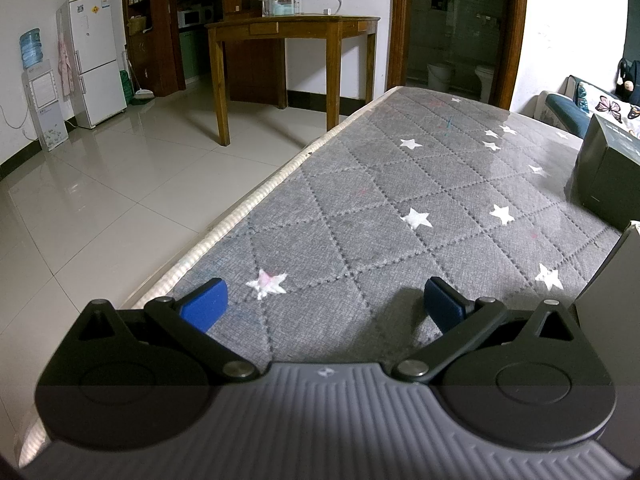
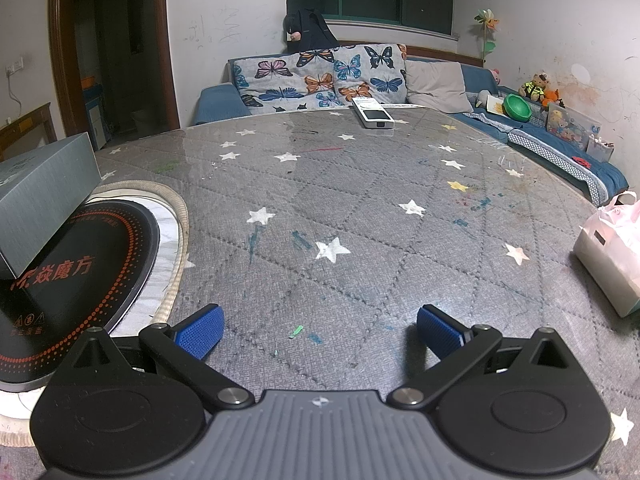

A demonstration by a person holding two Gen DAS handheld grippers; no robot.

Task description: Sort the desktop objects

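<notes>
Both the left gripper (image 1: pixel 324 304) and right gripper (image 2: pixel 320 330) hang low over the table (image 2: pixel 360 208) with tongs wide apart and empty, so sorting looks barely begun. In the right view the remote (image 2: pixel 373 114) lies at top centre, well apart, the box (image 2: pixel 40 196) at left and a bag (image 2: pixel 612 252) at right; the next move likely calls for a long forward reach to the remote

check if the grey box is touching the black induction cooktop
Touching. The right wrist view shows the grey box resting on the black induction cooktop, its lower edge overlapping the glass with no gap visible.
</notes>
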